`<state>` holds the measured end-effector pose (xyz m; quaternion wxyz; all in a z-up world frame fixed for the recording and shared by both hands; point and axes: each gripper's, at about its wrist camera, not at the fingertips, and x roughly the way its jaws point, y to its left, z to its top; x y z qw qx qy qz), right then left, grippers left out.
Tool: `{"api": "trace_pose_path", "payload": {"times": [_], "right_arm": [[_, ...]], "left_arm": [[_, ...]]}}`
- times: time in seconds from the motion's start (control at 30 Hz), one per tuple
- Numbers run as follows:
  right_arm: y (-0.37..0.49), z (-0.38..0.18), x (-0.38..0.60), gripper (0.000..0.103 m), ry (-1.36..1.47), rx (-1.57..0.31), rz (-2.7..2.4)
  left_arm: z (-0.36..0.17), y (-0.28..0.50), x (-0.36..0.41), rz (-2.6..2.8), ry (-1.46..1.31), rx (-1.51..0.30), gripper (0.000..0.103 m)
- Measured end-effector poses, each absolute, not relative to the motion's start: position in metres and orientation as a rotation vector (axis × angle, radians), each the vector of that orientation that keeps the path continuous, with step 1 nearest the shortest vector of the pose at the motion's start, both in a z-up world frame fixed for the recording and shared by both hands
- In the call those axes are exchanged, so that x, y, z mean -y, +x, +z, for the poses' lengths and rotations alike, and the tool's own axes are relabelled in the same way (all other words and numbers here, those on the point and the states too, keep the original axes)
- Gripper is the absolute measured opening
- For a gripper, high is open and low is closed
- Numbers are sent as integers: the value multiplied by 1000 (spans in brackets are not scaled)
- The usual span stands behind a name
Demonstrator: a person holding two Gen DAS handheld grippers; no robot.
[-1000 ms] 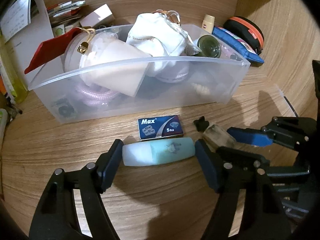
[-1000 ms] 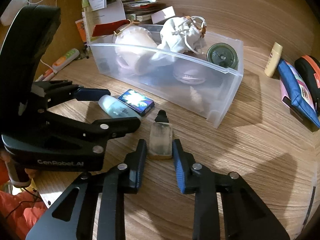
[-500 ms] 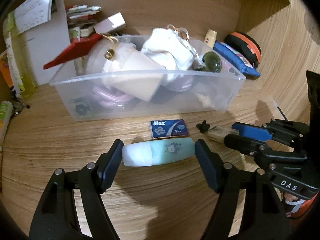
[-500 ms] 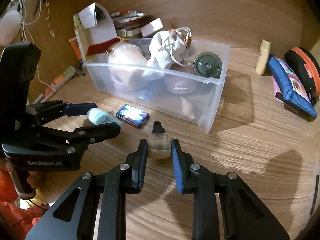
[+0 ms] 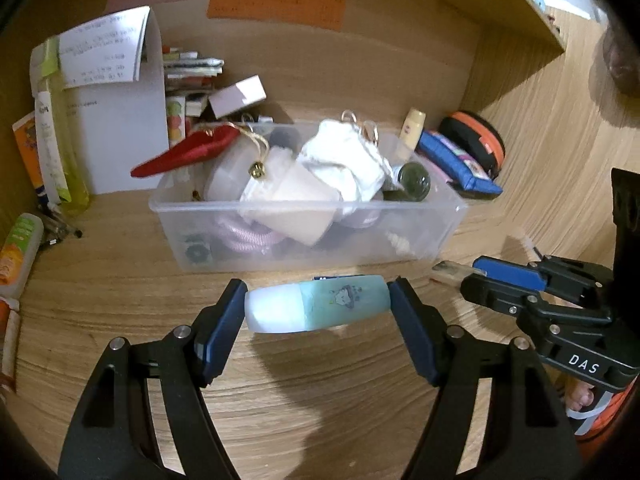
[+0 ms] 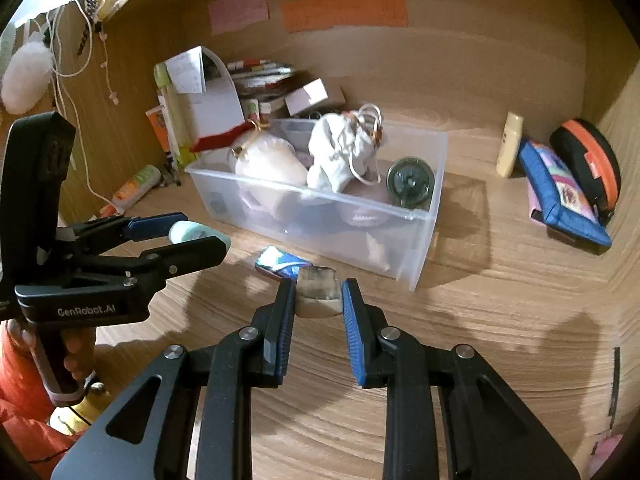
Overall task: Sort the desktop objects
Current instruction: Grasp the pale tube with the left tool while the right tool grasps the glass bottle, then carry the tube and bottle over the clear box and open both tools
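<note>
My left gripper (image 5: 318, 306) is shut on a pale teal tube with a white cap (image 5: 316, 308), held crosswise above the desk in front of the clear plastic bin (image 5: 256, 248). The tube also shows in the right wrist view (image 6: 200, 234). My right gripper (image 6: 318, 300) is shut on a small clear bottle (image 6: 318, 290), lifted off the desk to the right of the left gripper (image 6: 196, 240). The right gripper also shows in the left wrist view (image 5: 460, 272). A blue razor-blade box (image 6: 282, 262) lies on the desk before the bin (image 6: 424, 248).
The bin holds a white pouch (image 6: 340, 152), a cream pouch (image 5: 288, 200), a red item (image 5: 188, 152) and a green jar (image 6: 410, 180). A blue pencil case (image 6: 560, 192), an orange-black case (image 6: 588, 164) and a cream bottle (image 6: 510, 144) stand right. Papers and boxes (image 5: 116, 120) stand back left.
Both grippers have lifted their objects off the desk and pulled back from the bin. The razor-blade box stays on the desk.
</note>
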<state>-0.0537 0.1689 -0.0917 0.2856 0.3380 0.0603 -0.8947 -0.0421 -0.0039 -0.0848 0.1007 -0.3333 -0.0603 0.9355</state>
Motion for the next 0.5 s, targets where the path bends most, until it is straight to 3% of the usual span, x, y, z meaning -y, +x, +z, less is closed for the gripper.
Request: {"api": "trace_pose_path", "payload": {"times": [0.5], "right_arm": [[-50,-59,-172,21,788,-84,-2433]], "left_arm": [[-60,-45,11,2785,-873,212,73]]}}
